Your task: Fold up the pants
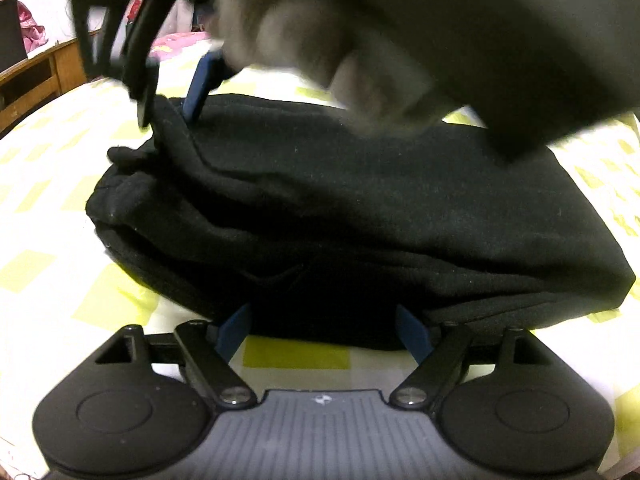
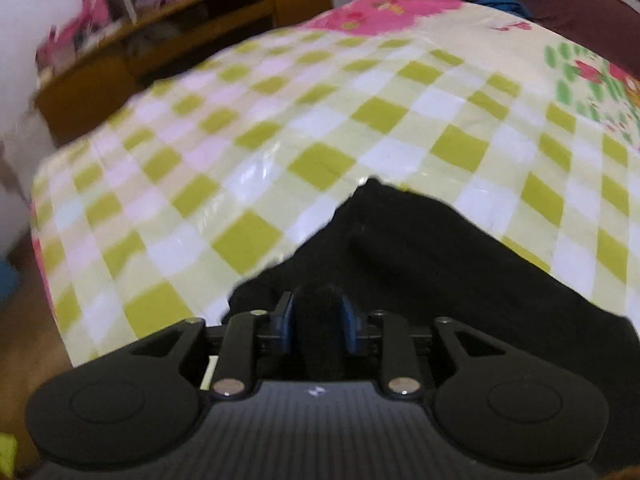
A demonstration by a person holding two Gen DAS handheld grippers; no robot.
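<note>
Black pants [image 1: 360, 208] lie folded into a thick bundle across the checked bed sheet [image 1: 52, 240]. My left gripper [image 1: 324, 330] is open wide at the bundle's near edge, and the fabric's edge lies over and between its blue fingers [image 1: 236, 328]. My right gripper [image 1: 172, 108] is at the bundle's far left corner, held by a blurred hand [image 1: 340, 52]. In the right wrist view the right gripper [image 2: 319, 316] stands slightly open, with a raised fold of the pants [image 2: 420, 248] between its blue pads [image 2: 286, 320].
The green and white checked sheet [image 2: 280, 120] covers the bed, with a pink flowered cover [image 2: 380, 8] at the far end. A wooden desk [image 2: 120, 60] with pink clutter stands beyond the bed's left side. The dark sleeve [image 1: 520, 40] fills the upper right of the left wrist view.
</note>
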